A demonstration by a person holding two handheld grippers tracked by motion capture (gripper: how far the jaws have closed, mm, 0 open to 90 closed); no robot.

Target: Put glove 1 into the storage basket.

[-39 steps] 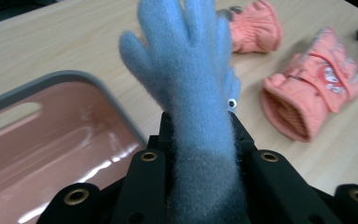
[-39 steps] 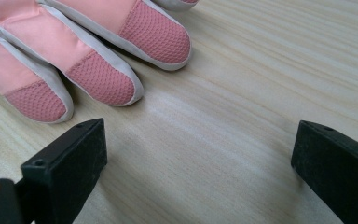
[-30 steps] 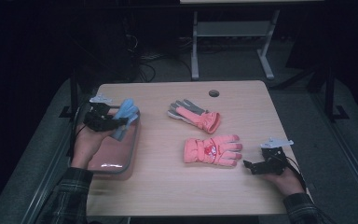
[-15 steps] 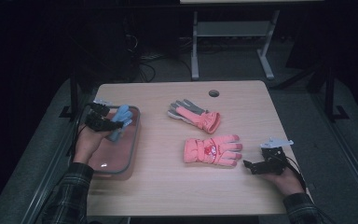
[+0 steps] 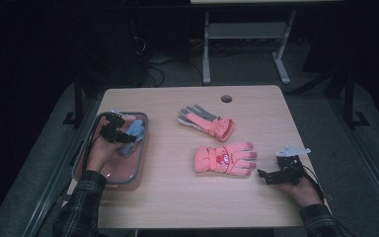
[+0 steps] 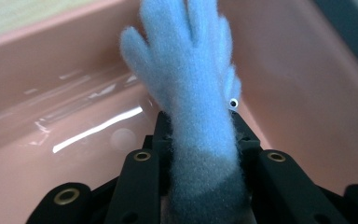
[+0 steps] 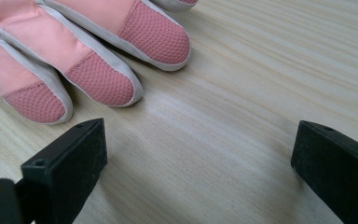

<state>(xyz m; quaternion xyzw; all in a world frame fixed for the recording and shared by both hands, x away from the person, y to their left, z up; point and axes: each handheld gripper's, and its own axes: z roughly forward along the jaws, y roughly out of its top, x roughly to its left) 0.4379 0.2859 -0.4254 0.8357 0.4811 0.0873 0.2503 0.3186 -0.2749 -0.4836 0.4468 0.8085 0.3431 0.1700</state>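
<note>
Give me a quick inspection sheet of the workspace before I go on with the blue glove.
Surface: wooden table, bare around the items.
Job's things: blue glove between the left hand-held gripper's jaws, which have just been opening, over the pink bin.
Clutter: two pink gloves lying apart mid-table.
Grippers: left hand-held gripper inside the bin; right hand-held gripper open on the table, beside the nearer glove's fingertips.
Cables: one trails from the left hand-held gripper; more on the floor.
Surroundings: dark room, white-framed table behind.
</note>
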